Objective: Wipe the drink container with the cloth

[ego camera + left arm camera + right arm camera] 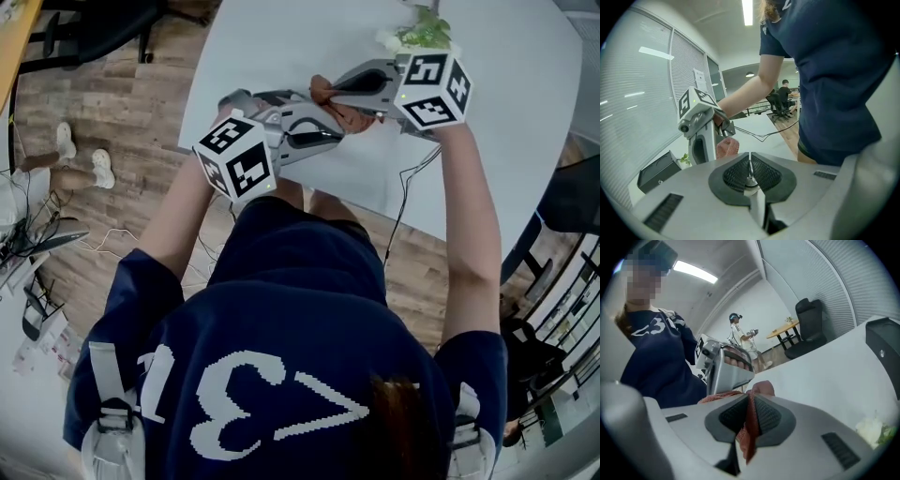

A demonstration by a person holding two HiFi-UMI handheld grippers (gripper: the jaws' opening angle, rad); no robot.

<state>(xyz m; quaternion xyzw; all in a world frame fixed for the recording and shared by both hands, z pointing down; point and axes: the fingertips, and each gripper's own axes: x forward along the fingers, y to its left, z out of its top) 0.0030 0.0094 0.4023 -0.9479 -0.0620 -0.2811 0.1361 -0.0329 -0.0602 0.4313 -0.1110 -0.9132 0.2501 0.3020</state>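
Both grippers are held over the white table [506, 112], tips close together. My right gripper [325, 91] is shut on a reddish-brown cloth [354, 117]; in the right gripper view the cloth [749, 427] runs between the pads of the right gripper [751, 414] and bunches beyond them. My left gripper [330, 131] points toward the cloth. In the left gripper view the left gripper [750, 169] pinches a thin shiny edge, apparently the drink container's rim; the rest of the container is hidden. From here the cloth [727, 147] shows just beyond the tips.
A small green plant with white flowers [420, 33] stands at the table's far side. A black cable [408, 192] trails over the near edge. A black box [655, 171] sits on the table. Wooden floor and office chairs surround the table; another person stands far off.
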